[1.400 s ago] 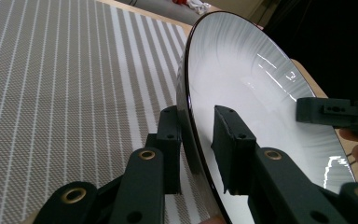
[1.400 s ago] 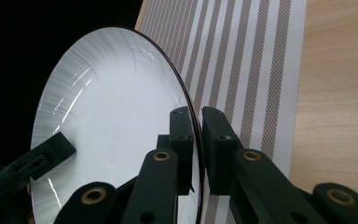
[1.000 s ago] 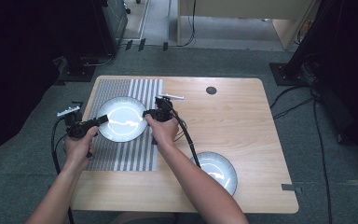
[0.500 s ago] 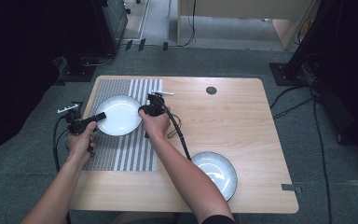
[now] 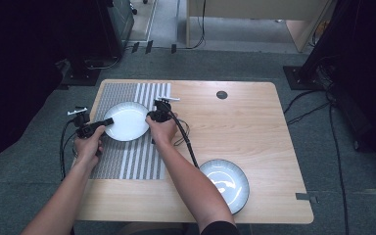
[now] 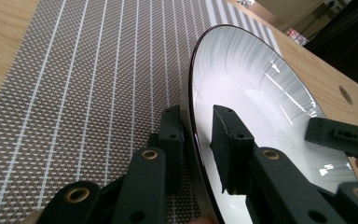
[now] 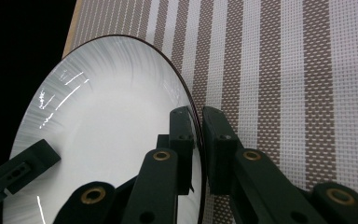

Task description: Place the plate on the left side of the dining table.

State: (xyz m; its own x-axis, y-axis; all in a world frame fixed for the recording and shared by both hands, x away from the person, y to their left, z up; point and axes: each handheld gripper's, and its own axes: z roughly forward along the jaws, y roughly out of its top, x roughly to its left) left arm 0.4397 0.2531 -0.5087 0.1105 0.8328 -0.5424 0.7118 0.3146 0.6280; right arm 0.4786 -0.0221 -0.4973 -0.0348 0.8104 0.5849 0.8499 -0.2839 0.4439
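Observation:
A white plate with a dark rim [image 5: 127, 121] is over the far part of the striped placemat [image 5: 127, 161]. My left gripper [image 5: 108, 121] is shut on its left rim. My right gripper [image 5: 149, 116] is shut on its right rim. In the left gripper view the jaws [image 6: 198, 123] pinch the rim of the plate [image 6: 261, 93], one pad inside and one outside. The right gripper view has that gripper [image 7: 196, 116] clamped on the plate's [image 7: 107, 121] edge above the placemat [image 7: 284, 93]. I cannot tell whether the plate touches the mat.
A second white plate [image 5: 223, 183] lies on the bare wooden table [image 5: 254, 127] at the near right. A cable runs from the right gripper across the table toward it. A small dark round hole [image 5: 222, 94] sits near the far edge.
Both hands have sunk together with the plate between them, so the plate looks smaller and lower over the placemat. Both grips on its rim stayed the same.

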